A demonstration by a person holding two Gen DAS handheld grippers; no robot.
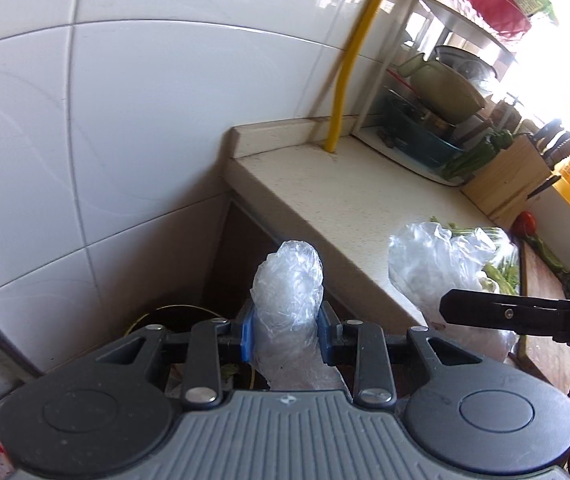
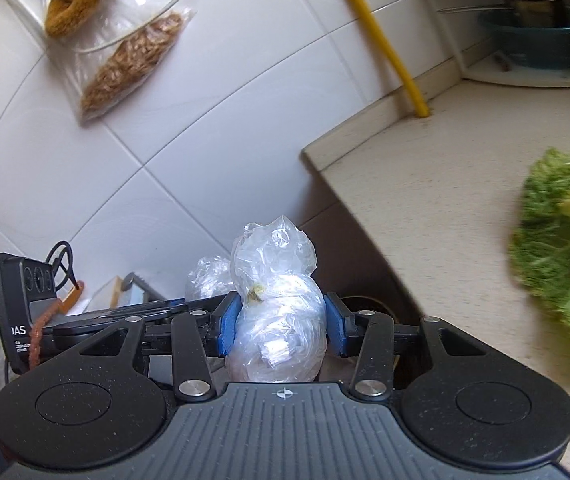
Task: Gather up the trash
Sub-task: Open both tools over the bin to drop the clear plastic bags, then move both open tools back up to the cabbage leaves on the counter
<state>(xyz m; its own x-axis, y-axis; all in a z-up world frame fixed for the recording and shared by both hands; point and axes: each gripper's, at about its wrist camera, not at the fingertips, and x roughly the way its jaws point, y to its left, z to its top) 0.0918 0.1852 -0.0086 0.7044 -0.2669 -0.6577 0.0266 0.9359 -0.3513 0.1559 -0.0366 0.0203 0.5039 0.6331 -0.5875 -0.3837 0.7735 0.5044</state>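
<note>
Both grippers are mid-carry: the left gripper (image 1: 285,330) has its jaws clamped on a crumpled plastic wad (image 1: 288,280), the right gripper (image 2: 281,322) on a fuller knotted plastic bag (image 2: 277,308), both held off the counter (image 1: 349,196) edge. Next, I judge, is releasing over the dark bin (image 1: 173,314) below. Only the right view shows the cabbage leaf (image 2: 561,256); only the left shows the knife block (image 1: 511,176).
</note>
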